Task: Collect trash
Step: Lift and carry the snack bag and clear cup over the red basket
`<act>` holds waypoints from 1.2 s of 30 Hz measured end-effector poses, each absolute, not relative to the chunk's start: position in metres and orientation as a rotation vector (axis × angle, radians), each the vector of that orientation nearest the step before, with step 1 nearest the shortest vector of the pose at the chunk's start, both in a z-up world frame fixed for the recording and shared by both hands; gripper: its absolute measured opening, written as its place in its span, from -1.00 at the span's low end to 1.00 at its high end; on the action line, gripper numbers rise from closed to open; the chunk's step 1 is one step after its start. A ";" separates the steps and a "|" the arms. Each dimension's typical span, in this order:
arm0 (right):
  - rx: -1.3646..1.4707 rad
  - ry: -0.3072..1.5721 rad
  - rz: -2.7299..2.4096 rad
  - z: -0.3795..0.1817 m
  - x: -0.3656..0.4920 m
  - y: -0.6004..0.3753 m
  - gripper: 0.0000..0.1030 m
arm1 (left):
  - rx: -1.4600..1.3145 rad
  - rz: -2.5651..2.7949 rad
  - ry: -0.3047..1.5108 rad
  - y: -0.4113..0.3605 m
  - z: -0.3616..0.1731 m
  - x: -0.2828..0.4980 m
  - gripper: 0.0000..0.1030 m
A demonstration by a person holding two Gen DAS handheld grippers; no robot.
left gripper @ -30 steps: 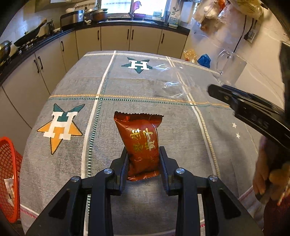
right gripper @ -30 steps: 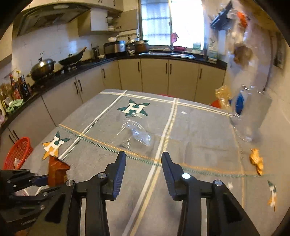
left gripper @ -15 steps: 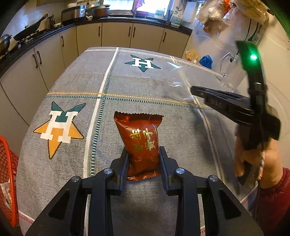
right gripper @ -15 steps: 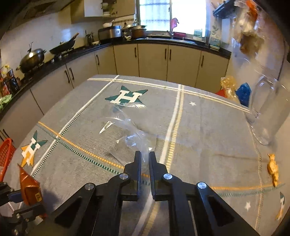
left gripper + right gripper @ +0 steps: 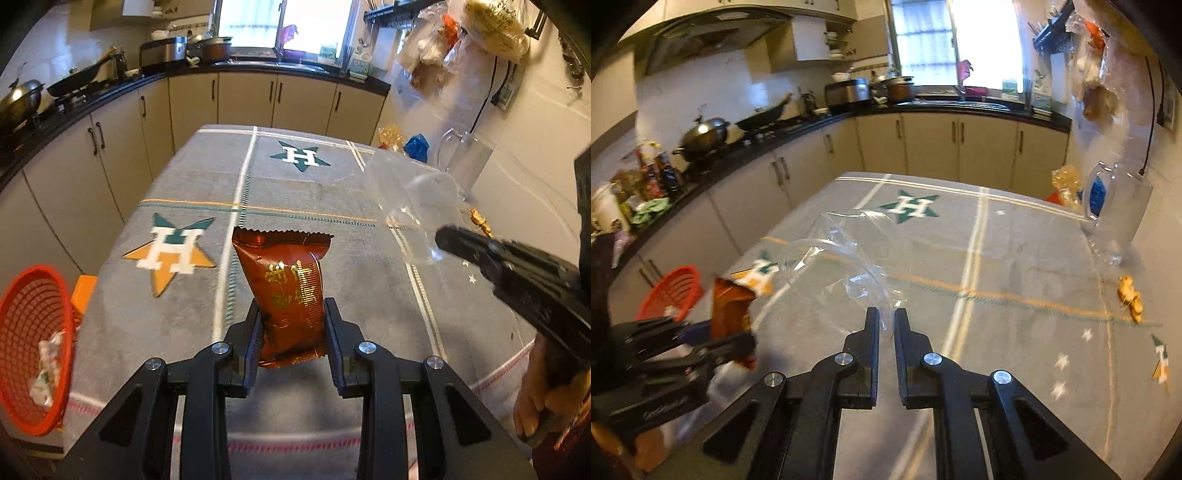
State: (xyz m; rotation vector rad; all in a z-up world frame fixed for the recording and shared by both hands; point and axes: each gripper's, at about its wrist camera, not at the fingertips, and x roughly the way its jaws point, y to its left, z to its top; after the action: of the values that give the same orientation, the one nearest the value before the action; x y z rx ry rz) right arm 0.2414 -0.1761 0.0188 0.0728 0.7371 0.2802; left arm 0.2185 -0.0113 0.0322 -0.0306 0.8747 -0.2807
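Note:
My left gripper [image 5: 293,321] is shut on a red snack packet [image 5: 290,291] and holds it upright above the grey tablecloth [image 5: 332,192]. My right gripper [image 5: 887,319] is shut on a clear plastic wrapper [image 5: 842,262] and holds it lifted off the table; the wrapper also shows in the left wrist view [image 5: 413,206]. The red packet shows in the right wrist view [image 5: 729,308] at lower left. A red mesh basket [image 5: 33,347] with a crumpled wrapper inside sits beside the table's left edge.
A clear glass jug [image 5: 1119,218] stands at the table's right edge. A small golden wrapper [image 5: 1130,295] lies near it. Yellow and blue bags [image 5: 402,140] sit beyond the far right corner. Kitchen cabinets and counter run along the left and back.
My right gripper has shut on the clear wrapper and lifted it off the table. Both grippers have risen; the red basket has come further into the left wrist view.

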 end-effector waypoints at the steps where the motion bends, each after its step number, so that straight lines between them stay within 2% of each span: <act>1: 0.077 0.728 0.296 0.021 0.232 -0.171 -0.83 | -0.029 -0.275 0.865 -0.006 0.035 0.213 -0.42; 18: 0.103 0.736 0.499 0.033 0.180 -0.073 -0.83 | -0.104 -0.152 0.780 0.102 0.058 0.151 -0.42; 36: 0.110 0.851 0.676 0.024 0.208 0.043 -0.82 | -0.187 0.037 0.793 0.227 0.034 0.145 -0.42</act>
State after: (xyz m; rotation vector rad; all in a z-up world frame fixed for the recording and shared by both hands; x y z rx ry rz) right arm 0.2081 0.0429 0.0244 0.1100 0.8514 0.6761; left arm 0.1455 0.2267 0.0338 -0.1867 0.7931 0.0369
